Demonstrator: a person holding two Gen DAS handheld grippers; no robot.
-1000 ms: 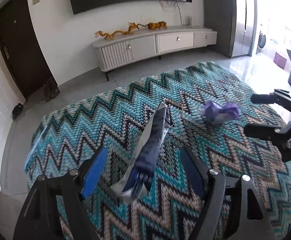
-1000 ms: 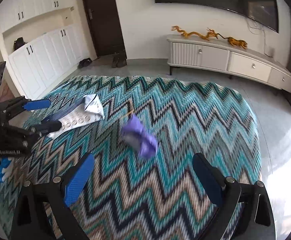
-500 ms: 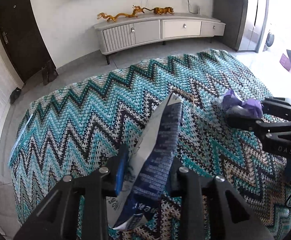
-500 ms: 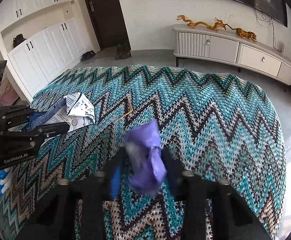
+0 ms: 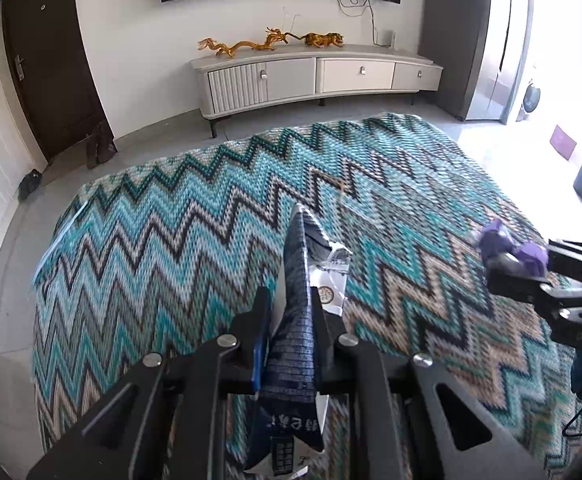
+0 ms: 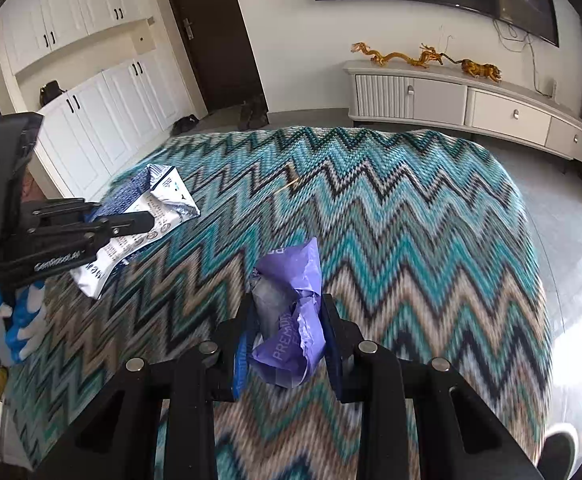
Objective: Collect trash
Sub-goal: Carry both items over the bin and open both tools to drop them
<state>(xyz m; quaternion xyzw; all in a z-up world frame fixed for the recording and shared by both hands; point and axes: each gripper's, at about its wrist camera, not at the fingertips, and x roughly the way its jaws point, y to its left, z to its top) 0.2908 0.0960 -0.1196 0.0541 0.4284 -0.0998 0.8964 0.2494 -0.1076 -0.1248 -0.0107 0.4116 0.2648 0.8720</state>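
Observation:
My left gripper [image 5: 289, 312] is shut on a crumpled blue and white snack bag [image 5: 297, 344] and holds it above the zigzag rug [image 5: 179, 224]. The bag also shows in the right wrist view [image 6: 147, 216], clamped in the left gripper [image 6: 131, 220]. My right gripper [image 6: 287, 320] is shut on a crumpled purple wrapper [image 6: 291, 312], lifted off the rug [image 6: 411, 240]. In the left wrist view the right gripper [image 5: 507, 264] holds the purple wrapper [image 5: 507, 244] at the far right.
A thin wooden stick [image 6: 289, 186] lies on the rug near its far edge. A white TV cabinet [image 5: 315, 76] with golden dragon figures stands against the wall. White cupboards [image 6: 103, 108] and a dark door [image 6: 211, 36] are at the left. Shoes [image 5: 99, 148] sit by the door.
Both grippers closed from open, the left on the snack bag and the right on the purple wrapper. Both now hold their items higher above the rug.

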